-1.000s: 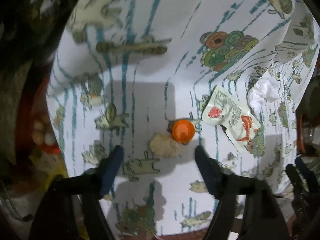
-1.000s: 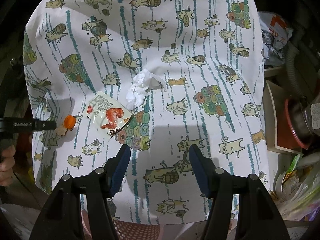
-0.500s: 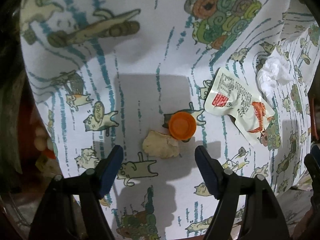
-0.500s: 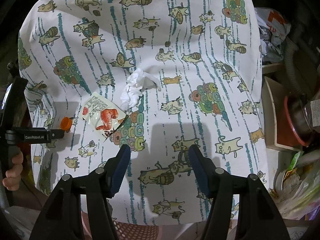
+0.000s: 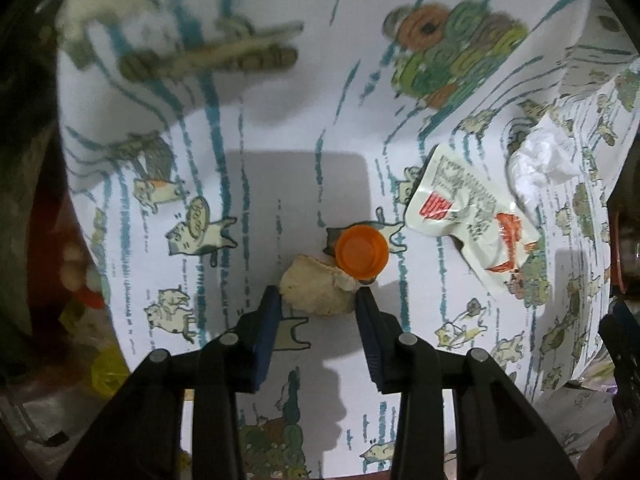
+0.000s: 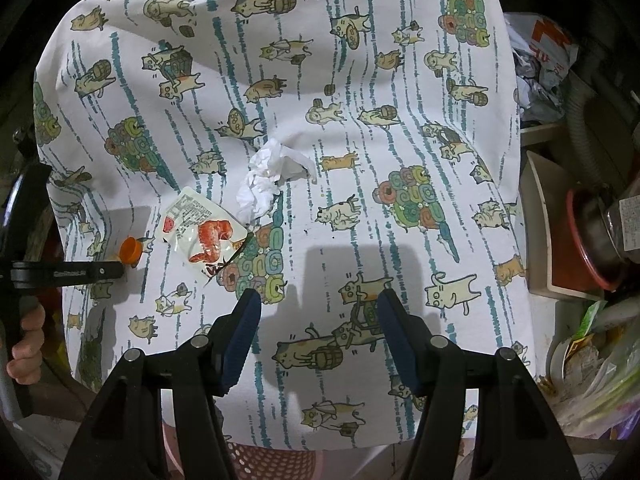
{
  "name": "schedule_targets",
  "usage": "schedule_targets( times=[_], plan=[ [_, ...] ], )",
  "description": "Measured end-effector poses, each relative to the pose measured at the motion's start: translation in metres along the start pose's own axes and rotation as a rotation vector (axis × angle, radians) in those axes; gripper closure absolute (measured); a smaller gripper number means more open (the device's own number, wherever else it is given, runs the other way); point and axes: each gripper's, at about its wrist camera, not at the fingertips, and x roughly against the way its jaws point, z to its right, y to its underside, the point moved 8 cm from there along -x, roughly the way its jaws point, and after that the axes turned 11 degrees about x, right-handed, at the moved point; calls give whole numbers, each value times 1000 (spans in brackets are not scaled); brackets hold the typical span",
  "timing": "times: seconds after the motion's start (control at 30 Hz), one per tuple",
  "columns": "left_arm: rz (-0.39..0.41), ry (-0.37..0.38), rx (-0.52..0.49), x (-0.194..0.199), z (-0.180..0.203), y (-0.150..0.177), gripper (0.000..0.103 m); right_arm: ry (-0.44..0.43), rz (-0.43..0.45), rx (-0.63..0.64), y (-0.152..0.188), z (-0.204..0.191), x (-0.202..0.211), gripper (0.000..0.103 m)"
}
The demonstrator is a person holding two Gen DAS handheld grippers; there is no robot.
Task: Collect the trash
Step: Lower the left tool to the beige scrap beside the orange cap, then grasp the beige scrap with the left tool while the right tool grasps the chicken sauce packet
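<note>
The left gripper (image 5: 318, 300) has its blue pads on either side of a beige crumpled lump (image 5: 316, 291), the jaws narrowed so that each pad sits at or against a flank of it; whether they press it already I cannot tell, but the pose reads as a pinch being made. That lump lies near the left edge of the desk (image 6: 400, 120), which is covered by a white cloth printed with cats and teal stripes. Touching the lump on its far side is an orange bottle cap (image 5: 362, 251), so the pads come in low and from the near side, probably to take the lump alone and not knock the cap away. Further in from that edge lie a torn sauce packet (image 6: 204, 232) and, just beyond it, a crumpled white tissue (image 6: 272, 176), both untouched. The right gripper (image 6: 316, 308) hangs spread wide and empty over the near-middle of the desk, apparently waiting its turn. A pink mesh basket (image 6: 272, 462) shows below the near edge, a likely place for the trash; collecting seems barely begun.
</note>
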Motion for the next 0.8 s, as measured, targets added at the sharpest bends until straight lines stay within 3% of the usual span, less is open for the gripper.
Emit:
schedule_targets(
  times=[0.13, 0.27, 0.4, 0.5, 0.63, 0.8],
  plan=[
    [30, 23, 15, 17, -4, 1, 67, -1, 5, 9, -2, -6, 2, 40],
    [54, -2, 28, 29, -9, 4, 67, -14, 5, 37, -3, -19, 3, 40],
    [66, 4, 53, 35, -21, 4, 67, -77, -29, 77, -15, -40, -6, 40],
    [73, 11, 71, 31, -32, -1, 67, -145, -46, 146, -35, -63, -17, 36],
    [76, 27, 93, 33, -44, -3, 67, -170, -62, 243, -63, -93, -42, 31],
    [76, 37, 109, 34, -57, -6, 67, -192, -121, 479, -80, -135, -75, 25]
  ],
)
